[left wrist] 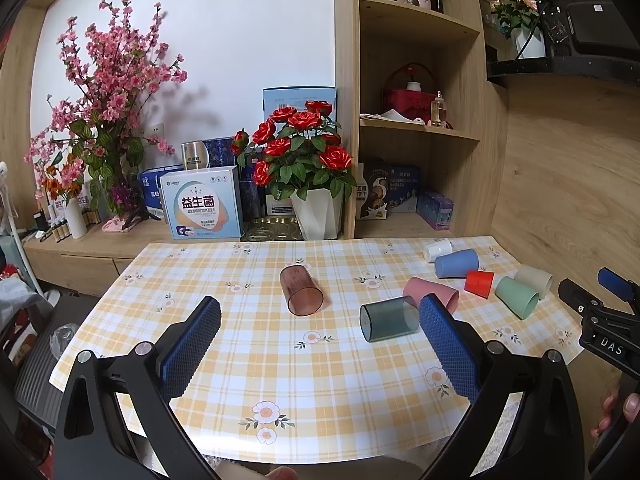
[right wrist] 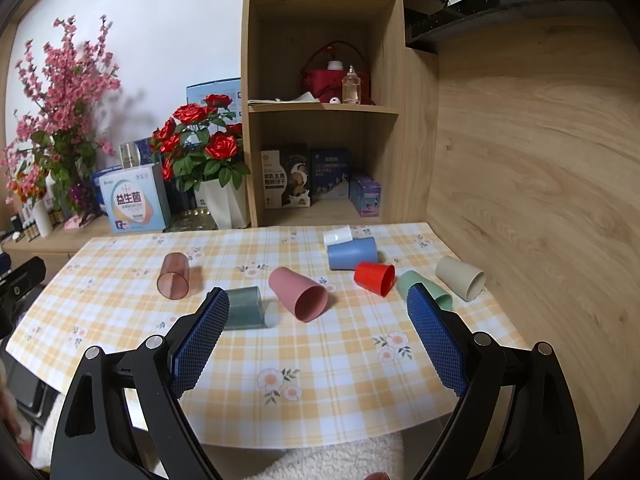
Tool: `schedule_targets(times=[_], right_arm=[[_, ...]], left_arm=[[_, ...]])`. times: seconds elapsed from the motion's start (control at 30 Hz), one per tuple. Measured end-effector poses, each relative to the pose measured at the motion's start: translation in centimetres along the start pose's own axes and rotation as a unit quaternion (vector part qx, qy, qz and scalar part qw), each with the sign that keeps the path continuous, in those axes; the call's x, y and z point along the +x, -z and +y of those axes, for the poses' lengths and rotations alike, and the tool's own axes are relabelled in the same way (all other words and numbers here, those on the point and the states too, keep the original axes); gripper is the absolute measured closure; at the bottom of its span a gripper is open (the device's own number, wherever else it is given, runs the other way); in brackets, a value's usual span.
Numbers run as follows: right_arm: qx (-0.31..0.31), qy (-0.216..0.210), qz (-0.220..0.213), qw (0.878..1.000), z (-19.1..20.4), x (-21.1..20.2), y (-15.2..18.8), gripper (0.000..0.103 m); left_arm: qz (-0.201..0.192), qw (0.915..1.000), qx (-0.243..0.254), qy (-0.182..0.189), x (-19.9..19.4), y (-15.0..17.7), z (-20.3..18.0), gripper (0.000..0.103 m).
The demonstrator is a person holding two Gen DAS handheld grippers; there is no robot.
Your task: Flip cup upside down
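Observation:
Several cups lie on their sides on the checked tablecloth [left wrist: 280, 360]. A clear brown cup [left wrist: 300, 290] [right wrist: 174, 276] lies left of centre. A clear grey-green cup [left wrist: 388, 319] [right wrist: 244, 307] and a pink cup [left wrist: 432, 294] [right wrist: 298, 294] lie in the middle. Red [right wrist: 374, 277], blue [right wrist: 352, 254], white [right wrist: 338, 236], mint [right wrist: 424, 290] and beige [right wrist: 460, 278] cups lie to the right. My left gripper [left wrist: 320, 344] is open and empty above the near table. My right gripper [right wrist: 318, 336] is open and empty, short of the pink cup; it also shows in the left wrist view [left wrist: 600, 304].
A white pot of red roses [left wrist: 304, 168] and a printed box [left wrist: 202, 208] stand on the sideboard behind the table. A wooden shelf unit [right wrist: 320, 108] with boxes and jars rises at the back. A wooden wall [right wrist: 540, 180] borders the table's right side.

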State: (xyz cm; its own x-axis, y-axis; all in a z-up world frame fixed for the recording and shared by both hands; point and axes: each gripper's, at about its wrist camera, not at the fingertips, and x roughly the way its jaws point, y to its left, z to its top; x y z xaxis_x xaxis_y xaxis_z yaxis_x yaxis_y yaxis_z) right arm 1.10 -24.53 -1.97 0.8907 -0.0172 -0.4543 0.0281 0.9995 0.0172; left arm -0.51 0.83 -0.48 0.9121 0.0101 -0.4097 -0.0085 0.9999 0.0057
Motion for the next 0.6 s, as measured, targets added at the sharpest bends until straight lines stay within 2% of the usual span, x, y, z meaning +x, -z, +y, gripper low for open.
schedule_targets(times=[0.37, 0.57, 0.6], right_arm=[[0.003, -0.001, 0.003, 1.0, -0.1, 0.2, 0.5, 0.016], [0.017, -0.017, 0.019, 1.0, -1.3, 1.4, 0.5, 0.016], [0.019, -0.02, 0.025, 0.999, -1.7, 1.9, 0.5, 0.016]], left_arm=[[0.011, 0.9999, -0.009, 0.005, 0.4, 0.3, 0.3, 0.006], [0.015, 0.9987, -0.029, 0.038, 1.9, 0.0, 1.4, 0.006], [0.017, 0.9988, -0.03, 0.034, 2.3, -0.1, 1.5, 0.006]])
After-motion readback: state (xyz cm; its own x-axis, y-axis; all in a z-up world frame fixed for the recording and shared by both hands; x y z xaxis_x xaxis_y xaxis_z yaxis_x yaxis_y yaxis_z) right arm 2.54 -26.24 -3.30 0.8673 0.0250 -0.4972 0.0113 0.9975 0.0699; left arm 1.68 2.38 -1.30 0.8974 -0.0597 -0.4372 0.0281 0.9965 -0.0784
